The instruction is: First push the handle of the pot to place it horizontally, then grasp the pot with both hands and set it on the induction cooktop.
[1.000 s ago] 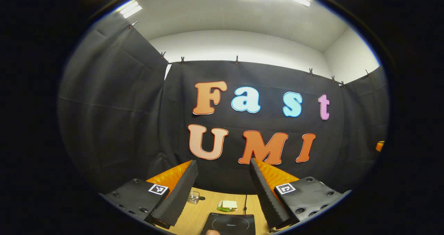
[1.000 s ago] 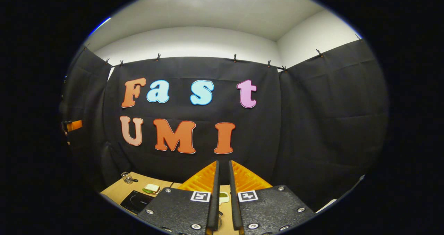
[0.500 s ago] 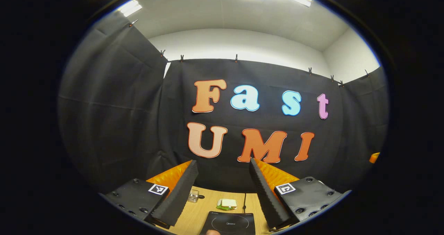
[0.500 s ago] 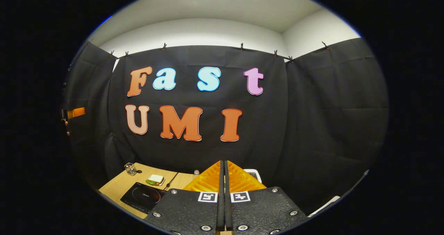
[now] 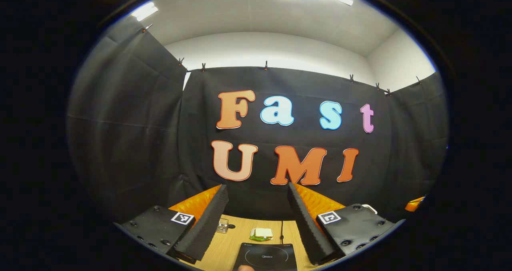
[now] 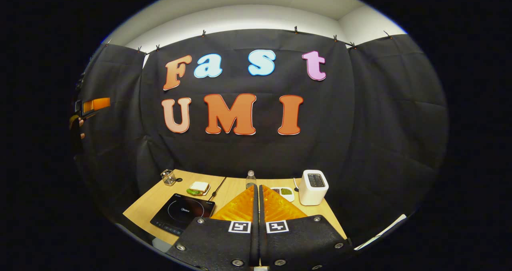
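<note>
A black induction cooktop lies flat on the wooden table, low and left of centre in the right gripper view; there is a small pale brand mark inside its ring, too small to read. The pot is not to be seen from where the cameras look.

The right gripper has its fingers pressed together with nothing between them, low in the middle of the frame. The left gripper holds its fingers wide apart and empty, the cooktop at the bottom edge between them.

Behind the cooktop sit a sandwich on a plate, a small glass holder, a clear bottle, a white dish of two fillings and a white toaster to the right. Black cloth walls the booth, clipped along the top, with a white wall and ceiling lights above.
</note>
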`<state>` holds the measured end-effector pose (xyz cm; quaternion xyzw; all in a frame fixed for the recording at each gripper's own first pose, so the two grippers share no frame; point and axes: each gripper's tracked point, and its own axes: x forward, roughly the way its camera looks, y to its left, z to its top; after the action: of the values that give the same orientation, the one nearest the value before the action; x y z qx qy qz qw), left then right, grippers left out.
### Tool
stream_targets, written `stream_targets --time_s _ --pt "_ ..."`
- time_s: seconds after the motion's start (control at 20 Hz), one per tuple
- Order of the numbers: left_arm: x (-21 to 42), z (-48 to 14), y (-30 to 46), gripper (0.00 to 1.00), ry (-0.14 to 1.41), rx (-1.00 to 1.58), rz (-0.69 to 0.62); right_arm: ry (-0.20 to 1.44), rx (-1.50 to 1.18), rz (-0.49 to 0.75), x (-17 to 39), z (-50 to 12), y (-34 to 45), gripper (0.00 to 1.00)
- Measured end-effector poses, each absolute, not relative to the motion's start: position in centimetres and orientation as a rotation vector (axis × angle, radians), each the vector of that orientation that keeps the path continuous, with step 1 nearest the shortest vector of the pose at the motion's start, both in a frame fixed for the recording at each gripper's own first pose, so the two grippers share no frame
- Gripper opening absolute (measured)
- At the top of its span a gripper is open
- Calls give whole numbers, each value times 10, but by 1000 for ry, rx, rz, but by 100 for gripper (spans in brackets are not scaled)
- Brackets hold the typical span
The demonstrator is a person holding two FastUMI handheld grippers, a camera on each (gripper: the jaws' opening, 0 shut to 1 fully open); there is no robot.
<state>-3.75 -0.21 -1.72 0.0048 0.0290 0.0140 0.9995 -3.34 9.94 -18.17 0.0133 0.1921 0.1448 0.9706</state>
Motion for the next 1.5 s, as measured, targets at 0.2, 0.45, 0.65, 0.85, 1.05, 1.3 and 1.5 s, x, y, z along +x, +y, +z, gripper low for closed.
stream_targets --time_s 0.2,0.45,0.65,0.85,1.05,1.3,1.5 --pt "-38 -24 -5 97 75 13 12 470 36 342 -45 -222 124 0" --pt "-39 -29 6 97 90 8 33 591 30 362 -60 -274 136 0" --pt "-39 -33 13 96 100 6 49 667 -2 366 -70 -311 141 0" --pt "-36 -39 22 97 114 7 62 765 -15 377 -87 -353 149 0" --pt "-37 -47 34 97 135 17 82 874 -46 414 -111 -395 160 0" --pt "-36 -52 56 96 146 25 118 975 -53 432 -127 -431 170 0" --pt "-37 -59 73 96 159 31 146 1036 -54 434 -138 -451 177 0"
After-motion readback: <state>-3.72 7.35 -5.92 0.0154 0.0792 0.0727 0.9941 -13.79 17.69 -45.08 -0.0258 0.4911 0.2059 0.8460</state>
